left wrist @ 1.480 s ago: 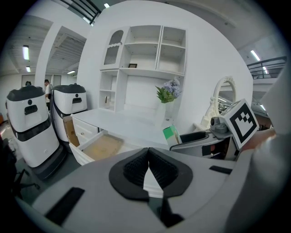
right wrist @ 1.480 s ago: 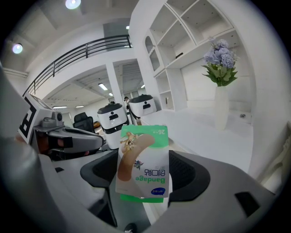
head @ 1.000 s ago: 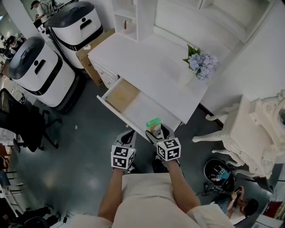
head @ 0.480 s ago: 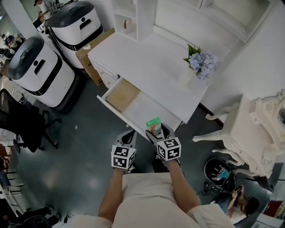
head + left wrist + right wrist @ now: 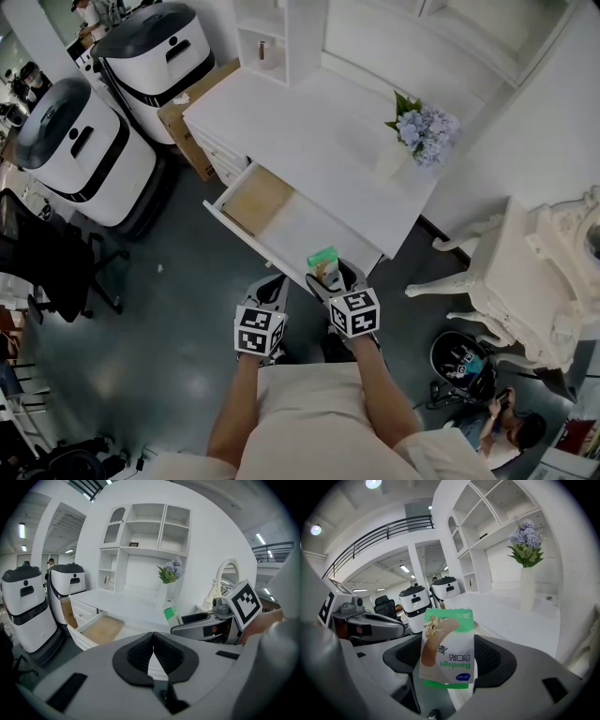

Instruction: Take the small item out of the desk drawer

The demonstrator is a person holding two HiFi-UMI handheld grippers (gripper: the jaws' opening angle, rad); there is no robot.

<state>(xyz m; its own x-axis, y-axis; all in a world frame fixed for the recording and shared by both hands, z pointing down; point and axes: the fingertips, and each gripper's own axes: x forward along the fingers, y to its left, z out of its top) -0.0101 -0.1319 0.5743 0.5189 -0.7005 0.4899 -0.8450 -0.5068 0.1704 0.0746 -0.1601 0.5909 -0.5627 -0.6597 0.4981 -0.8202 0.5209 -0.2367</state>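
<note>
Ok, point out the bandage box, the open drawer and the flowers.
bandage box (image 5: 447, 644), right gripper view, middle of its front face.
drawer (image 5: 255, 201), head view, bare wooden bottom.
flowers (image 5: 427, 131), head view, the blue blooms.

The white bench carried a white vase of blue flowers near its right edge (its drawer stood pulled open over the grey floor).

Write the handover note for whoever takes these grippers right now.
Right gripper: shut on the bandage box, held over the near right end of the open drawer.
Left gripper: shut, empty, beside the right one.
Done: box gripped and lifted out of the drawer.
Left: carry it clear and set it down, probably on the desk.
</note>
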